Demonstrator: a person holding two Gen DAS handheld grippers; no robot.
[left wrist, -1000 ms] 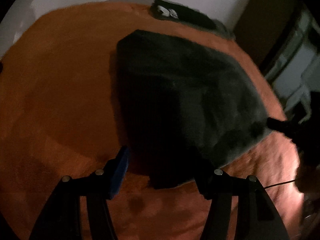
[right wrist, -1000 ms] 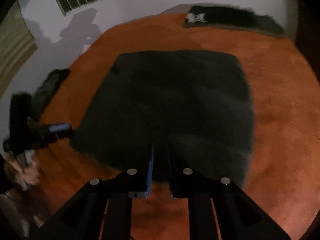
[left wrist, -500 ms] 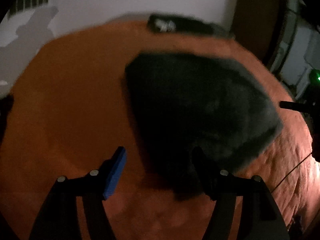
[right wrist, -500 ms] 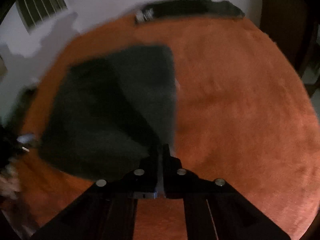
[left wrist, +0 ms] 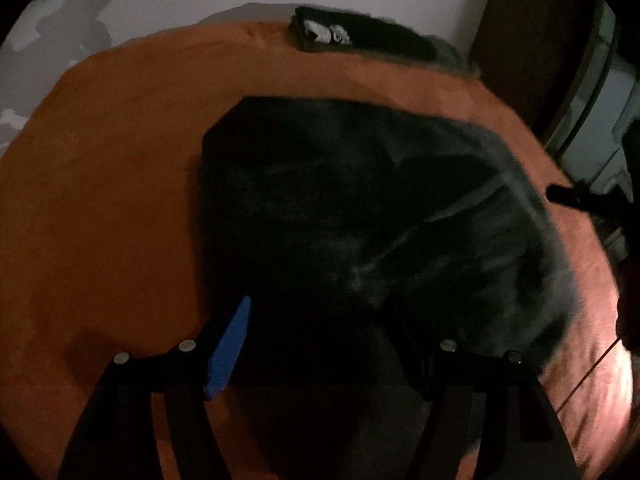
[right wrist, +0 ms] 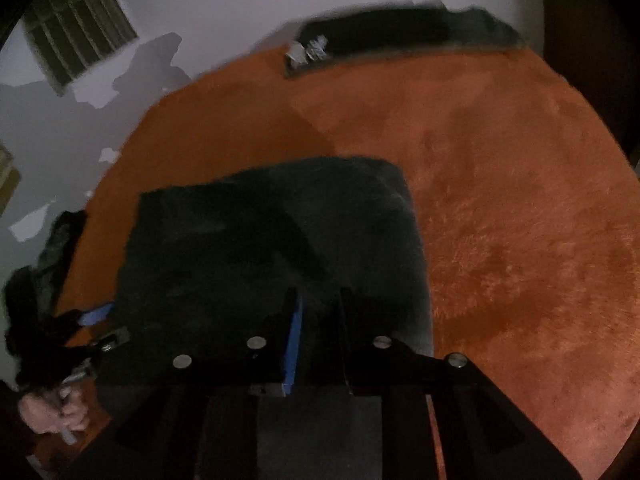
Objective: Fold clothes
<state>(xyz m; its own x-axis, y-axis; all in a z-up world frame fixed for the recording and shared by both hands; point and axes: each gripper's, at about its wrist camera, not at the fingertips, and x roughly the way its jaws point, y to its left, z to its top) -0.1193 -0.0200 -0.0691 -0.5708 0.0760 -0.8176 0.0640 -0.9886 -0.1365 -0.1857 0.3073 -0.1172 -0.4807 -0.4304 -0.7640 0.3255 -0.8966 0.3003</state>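
Observation:
A dark grey garment (left wrist: 320, 200) lies folded over on the orange blanket (left wrist: 120, 160). My left gripper (left wrist: 320, 320) stands open and wide over the garment's near left edge, its pads clear of the cloth. My right gripper (right wrist: 320, 312) hovers at the garment's (right wrist: 260, 240) near right part; its jaws are opening, with a narrow gap and dark cloth under it. The right gripper's tip (left wrist: 560, 196) shows at the right of the left wrist view. In the right wrist view, the left gripper's blue pad (right wrist: 94, 314) and the hand (right wrist: 52, 412) holding it sit at the far left.
A stack of folded dark clothes with a white print (left wrist: 360, 36) (right wrist: 400, 32) lies at the blanket's far edge by the wall. Another dark garment (right wrist: 60, 240) hangs off the left side. A window grille (right wrist: 76, 36) is up left. Orange blanket (right wrist: 520, 240) stretches right.
The right gripper swept one side of the garment across, so the garment is now narrower and doubled over. Its jaws, shut before, now show a gap. The left gripper widened and shifted along the near edge.

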